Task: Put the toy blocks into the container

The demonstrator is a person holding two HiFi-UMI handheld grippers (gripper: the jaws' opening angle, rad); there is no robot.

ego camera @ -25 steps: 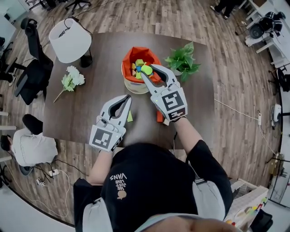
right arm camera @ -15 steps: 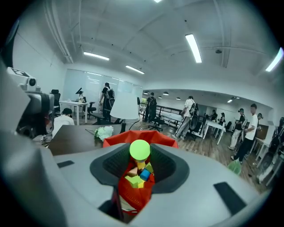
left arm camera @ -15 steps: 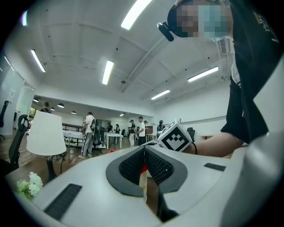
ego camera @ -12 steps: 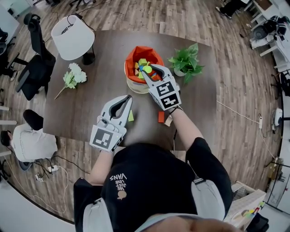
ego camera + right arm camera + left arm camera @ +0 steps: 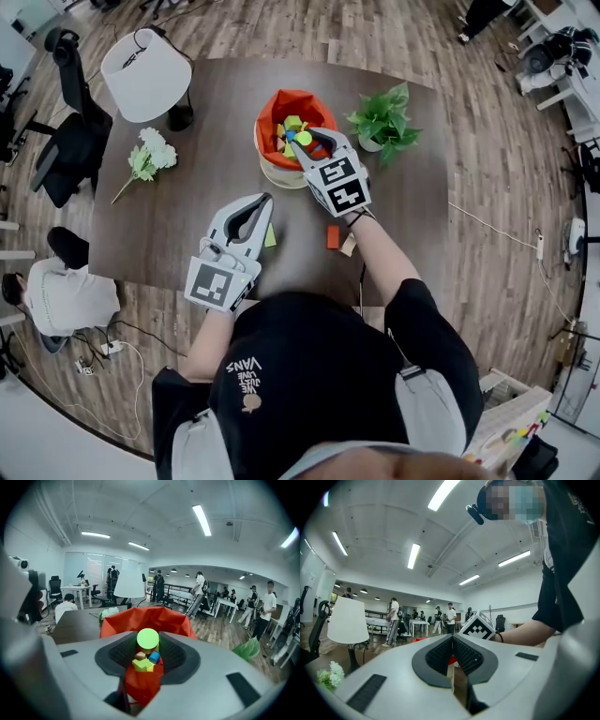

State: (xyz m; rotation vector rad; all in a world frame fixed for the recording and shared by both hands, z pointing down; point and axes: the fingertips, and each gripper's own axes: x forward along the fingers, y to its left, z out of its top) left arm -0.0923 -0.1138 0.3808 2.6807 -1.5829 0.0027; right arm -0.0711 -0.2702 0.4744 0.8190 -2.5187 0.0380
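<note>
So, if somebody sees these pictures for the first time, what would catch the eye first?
The red-lined container holding toy blocks, in the middle of the dark table, stands out first. The right gripper is over it, its jaws closed on a green round block. Next come the white lamp at the table's far left corner and the leafy plant just right of the container.

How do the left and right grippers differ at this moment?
The left gripper is shut and empty; the right gripper clamps a green round block. The left gripper hangs over the table; the right gripper reaches over the red-lined container. Both carry marker cubes.
</note>
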